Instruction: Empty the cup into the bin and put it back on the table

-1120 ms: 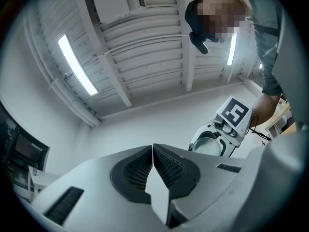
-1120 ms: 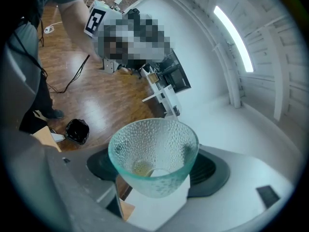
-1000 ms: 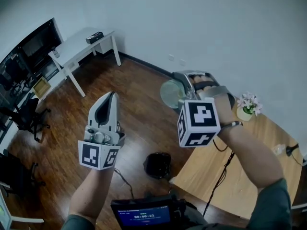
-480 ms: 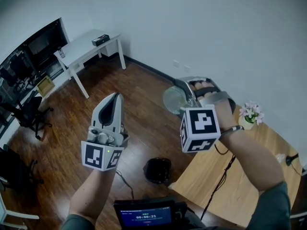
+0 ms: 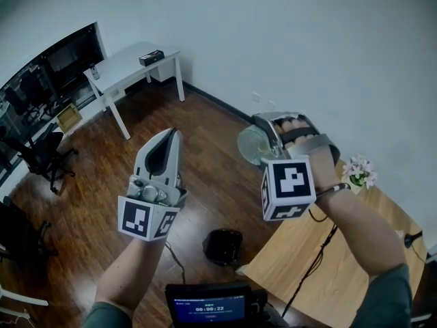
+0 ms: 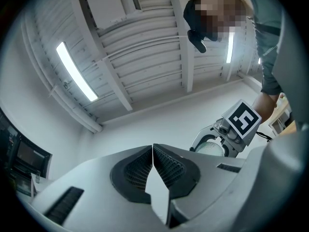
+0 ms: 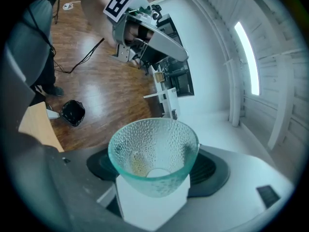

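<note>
Right gripper [image 5: 265,137] clamped on dimpled glass cup [image 7: 153,153], held high above wood floor [image 5: 205,176]. Left gripper [image 6: 153,151] closed, empty, raised alongside. Risks: bin [image 5: 222,246] far below, beside table [image 5: 328,272]; tipping from this height likely scatters contents on floor; slick glass may slip between pads during roll.

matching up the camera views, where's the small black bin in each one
Head view: the small black round bin sits on the wooden floor, bottom centre.
Left gripper view: not in it.
Right gripper view: left edge, mid-height.
Shared landmark: the light wooden table right beside it, in both.
</note>
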Available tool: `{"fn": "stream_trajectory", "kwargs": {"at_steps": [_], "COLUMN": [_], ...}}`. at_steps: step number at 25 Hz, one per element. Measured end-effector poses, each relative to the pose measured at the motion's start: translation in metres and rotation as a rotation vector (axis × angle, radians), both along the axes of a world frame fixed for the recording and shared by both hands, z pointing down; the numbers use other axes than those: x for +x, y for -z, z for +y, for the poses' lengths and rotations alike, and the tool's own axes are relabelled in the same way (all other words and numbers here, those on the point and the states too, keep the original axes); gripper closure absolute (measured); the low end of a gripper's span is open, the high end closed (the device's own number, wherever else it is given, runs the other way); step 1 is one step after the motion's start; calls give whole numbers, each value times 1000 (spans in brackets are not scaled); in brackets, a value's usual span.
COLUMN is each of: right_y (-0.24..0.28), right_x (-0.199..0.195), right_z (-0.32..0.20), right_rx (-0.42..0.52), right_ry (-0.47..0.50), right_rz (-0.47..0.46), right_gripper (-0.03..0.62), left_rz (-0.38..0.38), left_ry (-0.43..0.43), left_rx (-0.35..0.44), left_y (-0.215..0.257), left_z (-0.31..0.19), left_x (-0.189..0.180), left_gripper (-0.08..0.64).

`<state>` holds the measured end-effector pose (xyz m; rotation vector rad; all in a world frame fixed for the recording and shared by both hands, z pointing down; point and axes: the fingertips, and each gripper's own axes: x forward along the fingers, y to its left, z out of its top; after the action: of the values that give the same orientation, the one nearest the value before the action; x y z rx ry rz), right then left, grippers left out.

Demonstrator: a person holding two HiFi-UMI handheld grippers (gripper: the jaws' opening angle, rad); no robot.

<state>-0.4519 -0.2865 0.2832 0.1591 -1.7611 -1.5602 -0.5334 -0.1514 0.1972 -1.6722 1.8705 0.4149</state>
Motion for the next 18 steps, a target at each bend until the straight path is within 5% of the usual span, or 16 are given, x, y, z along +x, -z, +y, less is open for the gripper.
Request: {"fn": "stream_trajectory", "kwargs": {"at_steps": [18], "right_y": [3], "right_x": [-5], "right_z": [13], "right_rx": [88], "right_ry": [48], "right_rz": [69], "right_gripper": [195], "left_rz": [10], "left_ry": [-5], "left_rx": [-13], "left_y": [-5], "left_z": [4], "left_x": [0], "left_gripper": [560]}}
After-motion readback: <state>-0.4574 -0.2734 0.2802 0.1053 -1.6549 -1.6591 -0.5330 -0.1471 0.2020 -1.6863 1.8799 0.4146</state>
